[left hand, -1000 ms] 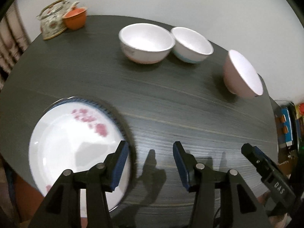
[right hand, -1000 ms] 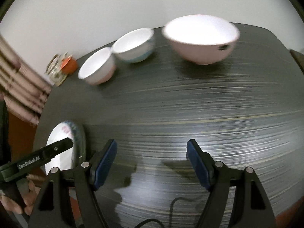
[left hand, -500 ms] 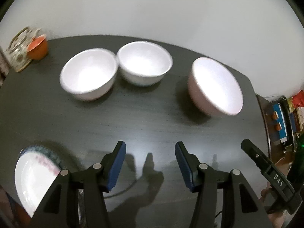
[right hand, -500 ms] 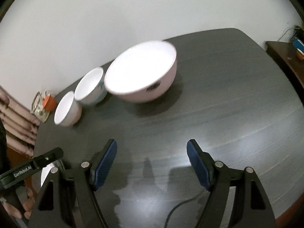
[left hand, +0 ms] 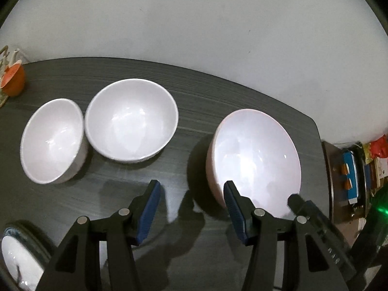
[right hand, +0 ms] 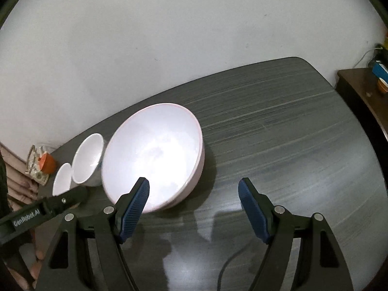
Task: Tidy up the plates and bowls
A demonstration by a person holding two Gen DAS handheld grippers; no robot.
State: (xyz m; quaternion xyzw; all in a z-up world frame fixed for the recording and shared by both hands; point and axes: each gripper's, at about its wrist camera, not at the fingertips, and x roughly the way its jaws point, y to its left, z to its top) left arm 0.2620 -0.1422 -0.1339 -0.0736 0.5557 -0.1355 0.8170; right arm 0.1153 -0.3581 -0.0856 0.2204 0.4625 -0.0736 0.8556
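Observation:
A large pink bowl stands empty on the dark table, right of two smaller white bowls that sit side by side. My left gripper is open with nothing between its fingers; its right fingertip overlaps the pink bowl's near rim in the picture. In the right wrist view the pink bowl lies just ahead and left of my open, empty right gripper. A white plate with a blue rim shows at the bottom left corner.
An orange cup and a patterned teapot stand at the table's far left end. A dark side cabinet with small items stands past the right edge. A white wall backs the table. A cable trails under my right gripper.
Both grippers have swept right along the table. The plate slid to the left view's bottom corner, and the pink bowl now looms close before both grippers. Both stay open.

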